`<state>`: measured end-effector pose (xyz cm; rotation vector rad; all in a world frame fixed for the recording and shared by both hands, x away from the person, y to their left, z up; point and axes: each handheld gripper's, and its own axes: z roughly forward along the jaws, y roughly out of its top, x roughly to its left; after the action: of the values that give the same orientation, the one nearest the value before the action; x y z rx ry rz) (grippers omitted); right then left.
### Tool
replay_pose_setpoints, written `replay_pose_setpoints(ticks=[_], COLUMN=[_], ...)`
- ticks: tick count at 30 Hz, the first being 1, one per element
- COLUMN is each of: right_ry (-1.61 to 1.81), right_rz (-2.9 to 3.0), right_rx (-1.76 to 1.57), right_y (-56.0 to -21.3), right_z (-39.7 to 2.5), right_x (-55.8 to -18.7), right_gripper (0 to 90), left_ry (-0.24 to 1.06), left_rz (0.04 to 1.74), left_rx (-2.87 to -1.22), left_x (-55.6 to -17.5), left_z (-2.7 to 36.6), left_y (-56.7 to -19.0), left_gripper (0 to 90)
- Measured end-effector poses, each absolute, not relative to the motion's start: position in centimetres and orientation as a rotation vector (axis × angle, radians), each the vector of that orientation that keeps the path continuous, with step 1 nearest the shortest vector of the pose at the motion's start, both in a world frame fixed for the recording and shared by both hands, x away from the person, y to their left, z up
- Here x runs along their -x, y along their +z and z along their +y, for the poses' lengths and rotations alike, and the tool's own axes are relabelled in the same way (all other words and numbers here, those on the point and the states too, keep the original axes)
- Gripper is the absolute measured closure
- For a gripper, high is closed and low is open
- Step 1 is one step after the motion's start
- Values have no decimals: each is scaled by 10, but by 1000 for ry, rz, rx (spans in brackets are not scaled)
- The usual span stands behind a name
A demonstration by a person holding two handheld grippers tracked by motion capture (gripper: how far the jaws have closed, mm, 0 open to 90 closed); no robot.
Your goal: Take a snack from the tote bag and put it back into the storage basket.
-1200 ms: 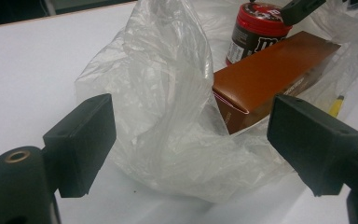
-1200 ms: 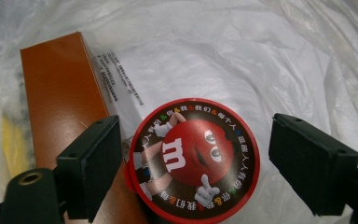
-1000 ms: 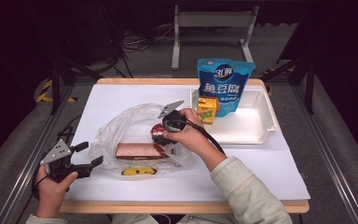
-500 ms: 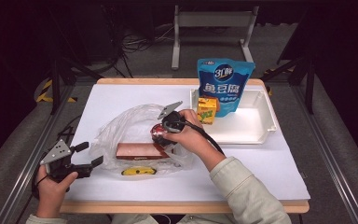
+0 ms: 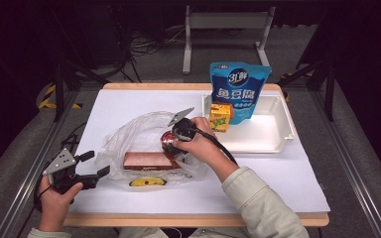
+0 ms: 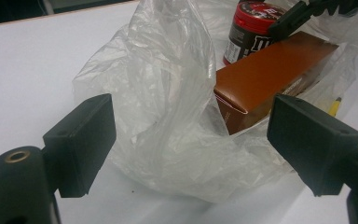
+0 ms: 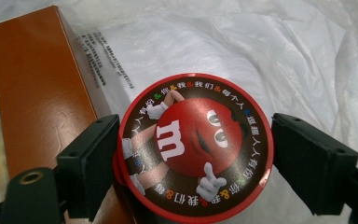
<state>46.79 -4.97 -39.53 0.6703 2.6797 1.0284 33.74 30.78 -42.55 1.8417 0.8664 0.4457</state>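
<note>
The right gripper (image 7: 193, 154) straddles a red-lidded candy tub (image 7: 195, 145) inside the clear plastic bag (image 5: 139, 136) — its jaws spread about as wide as the lid, the left one touching the rim, the right one just off it, so not clamped. The tub stands against a brown box (image 5: 146, 161) in the bag. The left gripper (image 5: 93, 163) hovers at the table's (image 5: 129, 101) near-left corner, jaws wide apart and empty, facing the bag — a yellow packet (image 5: 148, 182) lies nearby.
</note>
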Motion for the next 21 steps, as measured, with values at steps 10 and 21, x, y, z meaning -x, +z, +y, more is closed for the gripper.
replay_pose_setpoints(ticks=[10, 21], right_ry=[995, 961], right_rz=[2673, 2683], right_rx=[-705, -700], right_y=[-396, -400], right_z=[-46, -40], right_x=[-468, -468], right_gripper=[184, 230], left_ry=[446, 445], left_rz=[866, 868], left_rx=[-1843, -1840], left_x=[-337, -337], left_z=[308, 308], left_y=[-425, -425], left_gripper=[160, 160])
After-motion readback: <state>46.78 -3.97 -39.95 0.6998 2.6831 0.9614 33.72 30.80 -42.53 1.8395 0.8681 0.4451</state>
